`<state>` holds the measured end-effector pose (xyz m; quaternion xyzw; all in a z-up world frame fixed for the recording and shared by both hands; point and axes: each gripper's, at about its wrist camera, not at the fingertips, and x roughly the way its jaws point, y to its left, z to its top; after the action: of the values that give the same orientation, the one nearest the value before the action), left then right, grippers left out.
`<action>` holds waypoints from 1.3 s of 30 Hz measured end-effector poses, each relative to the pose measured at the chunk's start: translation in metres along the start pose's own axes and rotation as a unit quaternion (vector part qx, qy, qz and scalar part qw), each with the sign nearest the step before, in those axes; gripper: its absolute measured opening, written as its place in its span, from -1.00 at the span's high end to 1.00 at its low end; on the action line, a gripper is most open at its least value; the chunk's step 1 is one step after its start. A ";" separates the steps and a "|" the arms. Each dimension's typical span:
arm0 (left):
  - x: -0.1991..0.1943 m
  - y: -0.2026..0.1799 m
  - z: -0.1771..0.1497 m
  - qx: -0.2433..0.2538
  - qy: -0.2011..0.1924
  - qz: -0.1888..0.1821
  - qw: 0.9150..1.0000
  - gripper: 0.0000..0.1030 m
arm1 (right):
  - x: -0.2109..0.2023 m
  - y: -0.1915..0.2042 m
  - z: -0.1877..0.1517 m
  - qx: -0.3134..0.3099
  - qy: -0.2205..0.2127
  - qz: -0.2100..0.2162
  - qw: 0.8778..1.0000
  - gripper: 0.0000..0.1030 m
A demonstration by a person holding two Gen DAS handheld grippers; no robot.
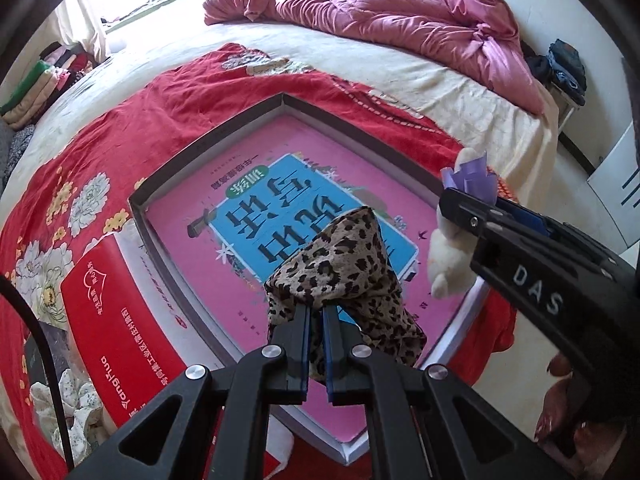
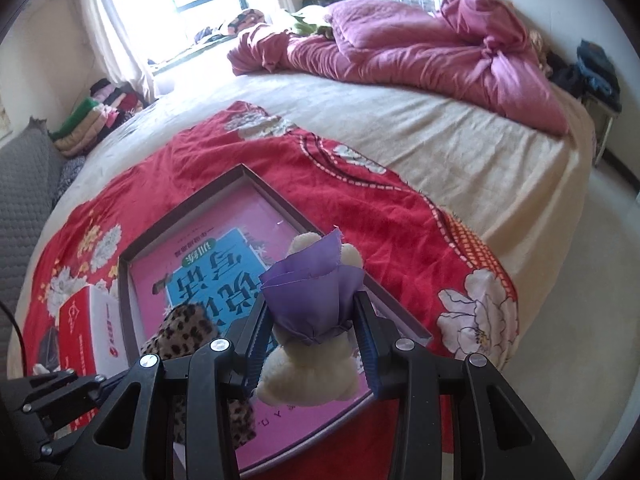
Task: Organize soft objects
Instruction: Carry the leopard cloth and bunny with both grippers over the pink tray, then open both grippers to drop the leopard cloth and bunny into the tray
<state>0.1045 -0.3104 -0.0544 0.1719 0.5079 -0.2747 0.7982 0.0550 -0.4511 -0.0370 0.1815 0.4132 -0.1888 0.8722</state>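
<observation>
My left gripper (image 1: 316,310) is shut on a leopard-print cloth (image 1: 344,264) and holds it above a shallow box (image 1: 208,152) with a pink and blue liner. My right gripper (image 2: 310,312) is shut on a cream teddy bear (image 2: 308,376) that wears a purple cloth (image 2: 312,292), held over the box's (image 2: 180,208) right side. The bear (image 1: 448,252) and the right gripper (image 1: 460,206) also show at the right of the left wrist view. The leopard cloth (image 2: 180,332) shows at lower left of the right wrist view.
The box lies on a red floral blanket (image 1: 100,152) on a cream bed (image 2: 400,128). A red and white carton (image 1: 120,332) sits left of the box. A pink quilt (image 1: 400,12) is bunched at the far end. Folded clothes (image 2: 96,116) are stacked at left.
</observation>
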 end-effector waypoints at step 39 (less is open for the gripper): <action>0.000 0.007 -0.007 -0.018 0.020 0.012 1.000 -0.05 | 0.002 -0.009 -0.010 0.022 0.012 0.027 0.999 -0.11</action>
<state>0.1036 -0.3012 -0.0575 0.1688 0.5261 -0.2520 0.7944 0.0452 -0.4549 -0.0466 0.2141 0.4147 -0.1720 0.8675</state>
